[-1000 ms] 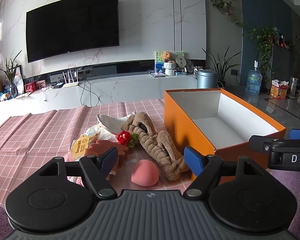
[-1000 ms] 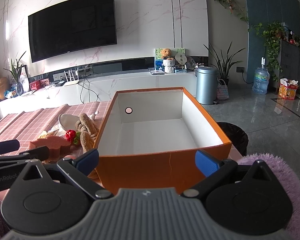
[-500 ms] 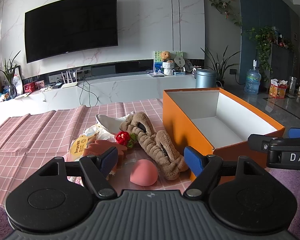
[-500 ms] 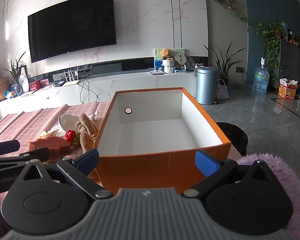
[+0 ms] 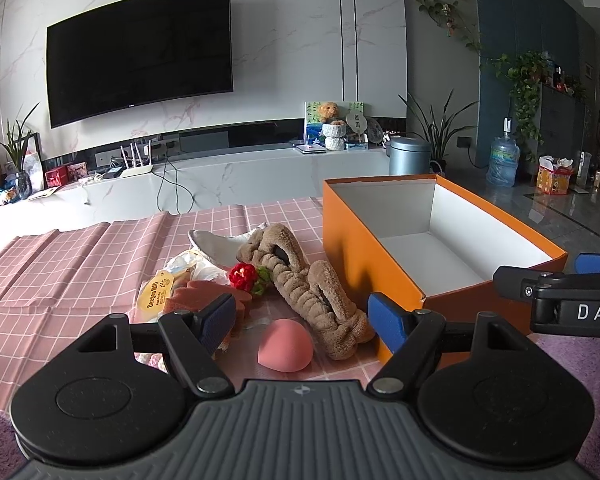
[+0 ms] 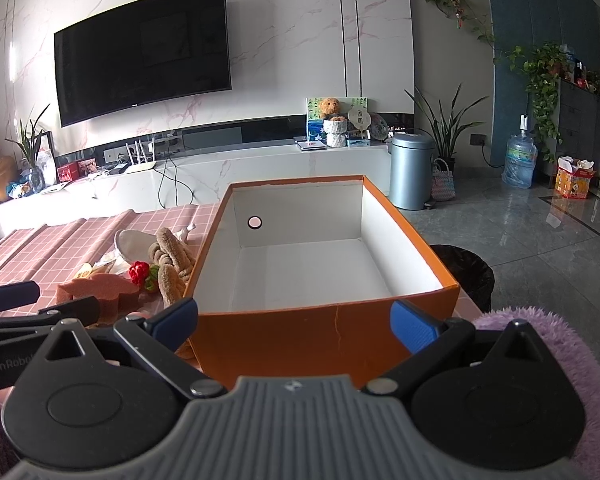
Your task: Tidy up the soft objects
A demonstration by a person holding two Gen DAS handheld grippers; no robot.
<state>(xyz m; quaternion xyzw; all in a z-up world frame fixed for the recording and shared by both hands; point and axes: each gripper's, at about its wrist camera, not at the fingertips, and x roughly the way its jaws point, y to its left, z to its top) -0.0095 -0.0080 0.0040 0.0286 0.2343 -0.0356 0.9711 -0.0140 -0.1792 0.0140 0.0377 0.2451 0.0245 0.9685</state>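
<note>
While both tools are gaping wide and empty, the left tool is lining up on the pink sponge lying just ahead between its fingers; next, closing gently, then carrying rightward to the orange box facing the right tool.

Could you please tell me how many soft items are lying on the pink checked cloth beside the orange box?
5: a pink egg sponge nearest, a brown headband beside the box, a red knitted flower, an orange sponge at left, a white pouch behind. The pile may hide others.
</note>
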